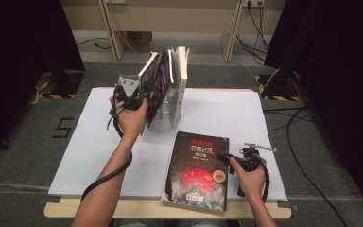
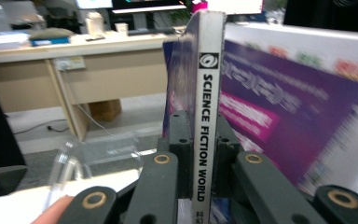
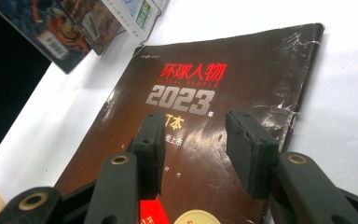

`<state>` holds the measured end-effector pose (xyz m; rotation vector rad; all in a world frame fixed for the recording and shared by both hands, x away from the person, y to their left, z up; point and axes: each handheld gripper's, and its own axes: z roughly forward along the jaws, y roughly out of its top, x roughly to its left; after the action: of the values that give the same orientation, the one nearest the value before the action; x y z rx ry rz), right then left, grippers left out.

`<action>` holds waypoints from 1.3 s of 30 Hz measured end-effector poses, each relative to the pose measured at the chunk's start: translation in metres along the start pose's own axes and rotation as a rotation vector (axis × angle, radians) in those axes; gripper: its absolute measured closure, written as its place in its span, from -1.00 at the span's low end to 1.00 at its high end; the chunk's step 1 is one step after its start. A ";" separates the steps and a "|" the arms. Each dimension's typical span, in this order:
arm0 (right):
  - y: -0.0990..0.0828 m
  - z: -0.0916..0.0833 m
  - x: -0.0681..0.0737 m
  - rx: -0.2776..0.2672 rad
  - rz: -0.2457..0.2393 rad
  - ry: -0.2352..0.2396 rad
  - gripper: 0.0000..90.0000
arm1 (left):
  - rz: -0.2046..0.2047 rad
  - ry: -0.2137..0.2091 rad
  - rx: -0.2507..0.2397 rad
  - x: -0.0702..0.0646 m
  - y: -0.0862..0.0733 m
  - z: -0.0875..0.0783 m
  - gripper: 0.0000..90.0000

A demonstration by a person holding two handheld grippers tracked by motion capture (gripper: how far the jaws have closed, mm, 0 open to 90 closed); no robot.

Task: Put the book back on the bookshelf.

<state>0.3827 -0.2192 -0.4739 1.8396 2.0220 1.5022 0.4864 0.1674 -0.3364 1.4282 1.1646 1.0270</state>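
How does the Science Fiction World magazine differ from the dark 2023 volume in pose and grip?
The Science Fiction World magazine stands upright among the books at the rack; the 2023 volume lies flat at the table's near edge. The left gripper is shut on the magazine's spine; the right gripper is open over the volume's cover. Both have glossy covers.

We see the left gripper (image 1: 133, 91) raised at the far left of the table (image 1: 227, 109), our left hand (image 1: 130, 117) wrapped under it and the forearm reaching up from the near edge. Its 2 jaws are clamped on the spine of a magazine (image 2: 208, 107). The right gripper (image 1: 234, 158) sits low near the table's near right corner, held in our right hand (image 1: 250, 177), its 2 jaws spread apart, gripping nothing.
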 end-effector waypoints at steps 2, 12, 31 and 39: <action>0.000 0.000 0.000 0.000 0.004 0.002 0.30 | -0.005 0.014 -0.019 0.005 0.005 0.003 0.83; 0.001 0.000 -0.002 -0.005 -0.002 0.005 0.30 | 0.034 0.021 -0.051 0.000 0.023 0.025 0.83; 0.000 0.000 -0.001 -0.011 -0.024 0.019 0.31 | 0.105 0.062 -0.137 -0.005 0.030 0.063 0.82; 0.000 -0.001 -0.002 -0.014 -0.035 0.020 0.32 | 0.115 0.027 -0.136 -0.006 0.002 0.060 0.81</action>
<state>0.3831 -0.2214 -0.4743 1.7811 2.0361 1.5281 0.5436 0.1506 -0.3435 1.3901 1.0206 1.1860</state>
